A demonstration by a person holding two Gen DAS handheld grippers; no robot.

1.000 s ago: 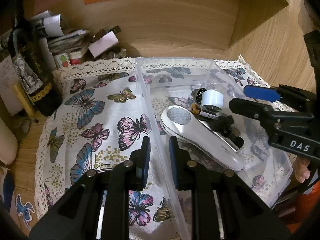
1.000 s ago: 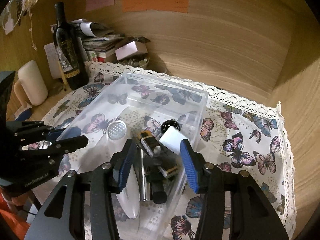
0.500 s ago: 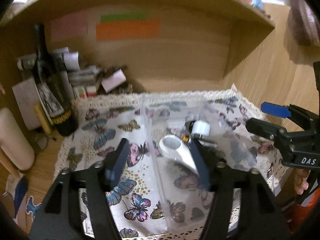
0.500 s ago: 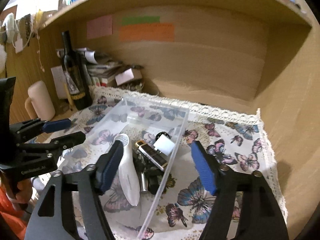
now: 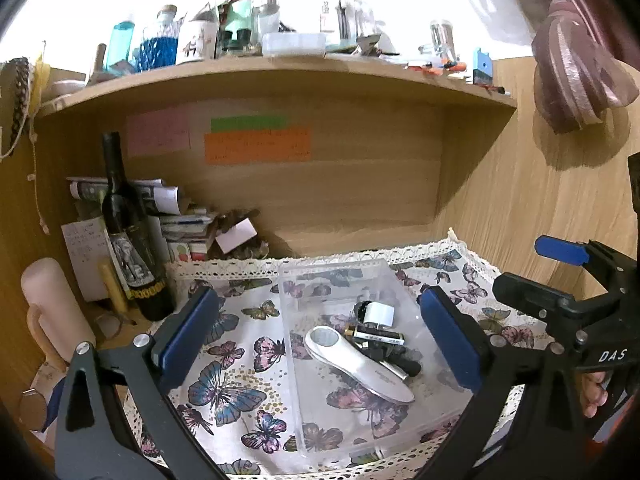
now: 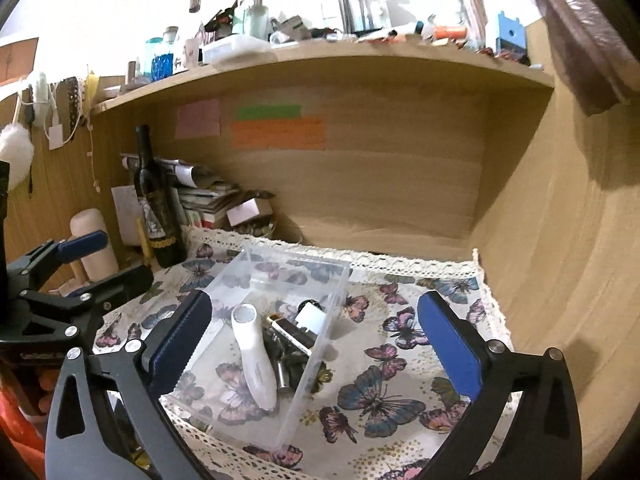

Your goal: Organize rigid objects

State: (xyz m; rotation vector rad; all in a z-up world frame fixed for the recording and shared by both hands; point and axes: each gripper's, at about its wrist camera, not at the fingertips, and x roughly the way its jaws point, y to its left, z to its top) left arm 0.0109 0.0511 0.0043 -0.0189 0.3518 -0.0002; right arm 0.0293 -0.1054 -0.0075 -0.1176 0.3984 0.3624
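Both tools, left (image 5: pixel 320 336) and right (image 6: pixel 316 336), have backed off the clear bin (image 5: pixel 320 280), jaws opening with nothing gripped; white device (image 5: pixel 356 364) and small items lie inside at 12 o'clock; sorting looks finished, next move is retreat.

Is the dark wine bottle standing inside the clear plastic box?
No, the wine bottle stands upright outside the clear box, beyond the cloth's left edge.

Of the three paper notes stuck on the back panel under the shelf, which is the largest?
The orange note: a wide strip, bigger than the pink note to its left and the thin green note directly above it.
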